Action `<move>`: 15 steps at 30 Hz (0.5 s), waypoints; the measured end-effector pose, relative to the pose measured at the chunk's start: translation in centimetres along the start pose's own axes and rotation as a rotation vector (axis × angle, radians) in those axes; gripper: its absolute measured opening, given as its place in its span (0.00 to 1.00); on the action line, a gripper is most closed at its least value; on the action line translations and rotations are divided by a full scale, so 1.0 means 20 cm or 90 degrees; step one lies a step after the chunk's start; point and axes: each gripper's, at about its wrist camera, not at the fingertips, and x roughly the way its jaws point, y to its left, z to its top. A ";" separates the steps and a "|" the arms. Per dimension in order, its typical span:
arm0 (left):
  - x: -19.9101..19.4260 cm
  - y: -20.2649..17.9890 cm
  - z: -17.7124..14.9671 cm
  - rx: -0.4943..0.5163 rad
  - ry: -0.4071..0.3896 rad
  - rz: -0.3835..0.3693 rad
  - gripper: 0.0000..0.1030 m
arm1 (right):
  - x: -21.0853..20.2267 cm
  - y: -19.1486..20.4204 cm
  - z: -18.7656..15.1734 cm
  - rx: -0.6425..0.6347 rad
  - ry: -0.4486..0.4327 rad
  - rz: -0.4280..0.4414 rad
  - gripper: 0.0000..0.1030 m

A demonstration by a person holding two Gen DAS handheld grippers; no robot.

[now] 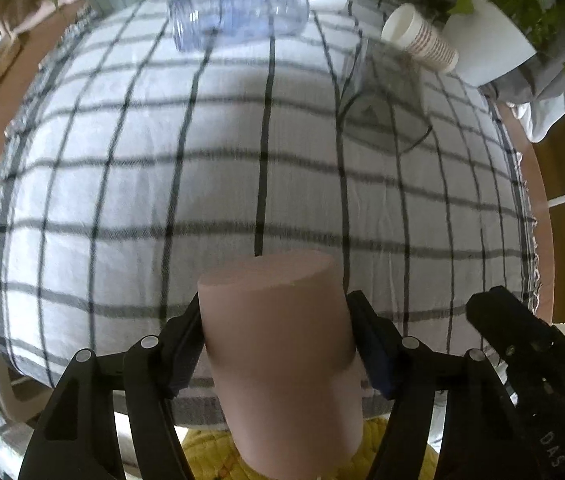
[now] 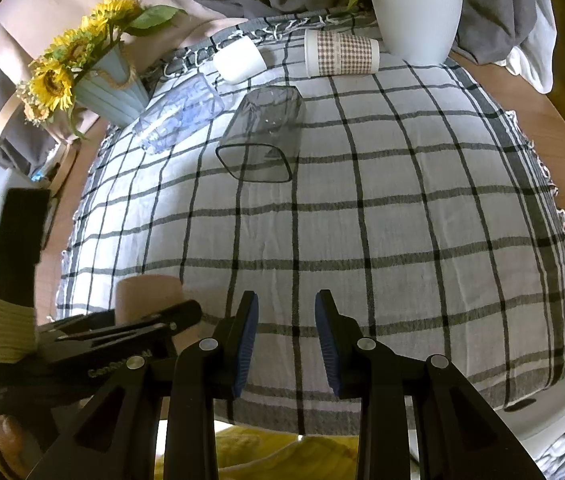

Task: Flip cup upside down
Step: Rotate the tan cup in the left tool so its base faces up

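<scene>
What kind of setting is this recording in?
Probably a home room: a round table under a checked cloth, a sunflower vase, a potted plant, and drapes behind.
</scene>
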 end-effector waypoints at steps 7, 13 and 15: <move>-0.08 0.03 0.09 0.002 -0.059 0.013 0.65 | -0.03 0.03 0.06 0.001 -0.024 0.010 0.29; -0.11 0.04 0.20 0.004 -0.101 0.020 0.64 | -0.06 0.07 0.12 -0.002 -0.059 0.011 0.29; -0.12 0.05 0.23 0.009 -0.121 0.029 0.64 | -0.07 0.09 0.15 -0.004 -0.070 0.008 0.29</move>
